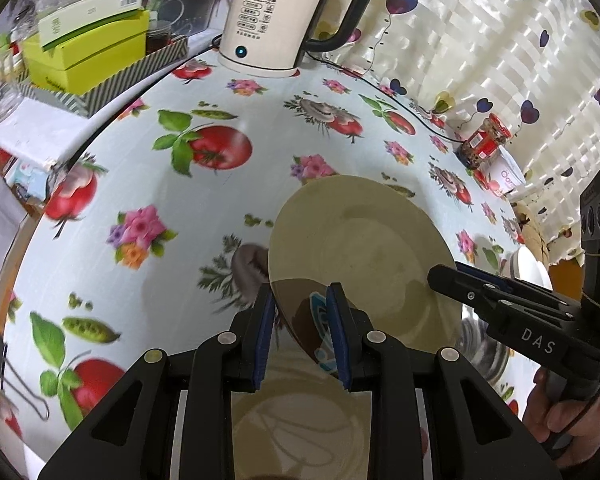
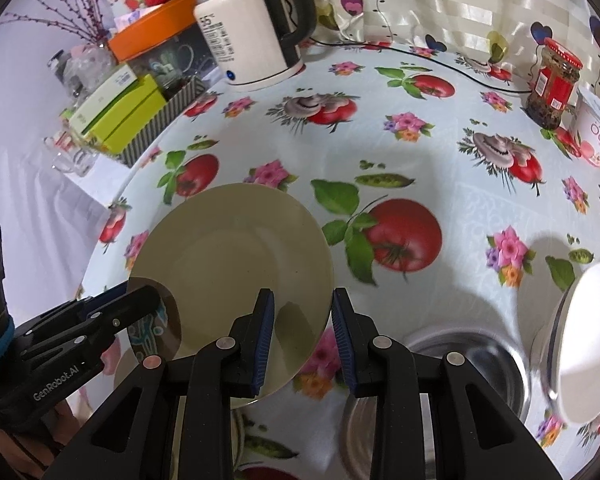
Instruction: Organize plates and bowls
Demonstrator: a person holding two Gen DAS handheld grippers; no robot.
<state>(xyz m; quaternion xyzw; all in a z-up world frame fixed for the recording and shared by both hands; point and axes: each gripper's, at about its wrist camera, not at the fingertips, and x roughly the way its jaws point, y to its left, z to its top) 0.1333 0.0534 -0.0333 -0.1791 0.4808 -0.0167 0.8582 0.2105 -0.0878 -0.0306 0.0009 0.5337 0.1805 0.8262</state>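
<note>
Both tools apparently grip the cream plate (image 2: 236, 248)'s rim

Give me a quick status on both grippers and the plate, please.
Left gripper and right gripper shut on opposite rims of the cream plate. Plate held tilted above the tablecloth. Steel bowl beside it.

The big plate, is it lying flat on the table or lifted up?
Lifted up and tilted. The plate is clamped at opposite rims by the left gripper and right gripper, with its shadow on the tablecloth.

"55°C" on the white kettle (image 1: 272, 20); "DAS" on the right gripper (image 1: 452, 280); "GenRobot.AI" on the left gripper (image 2: 148, 300); "Oarm" on the tub (image 2: 596, 128)
</note>
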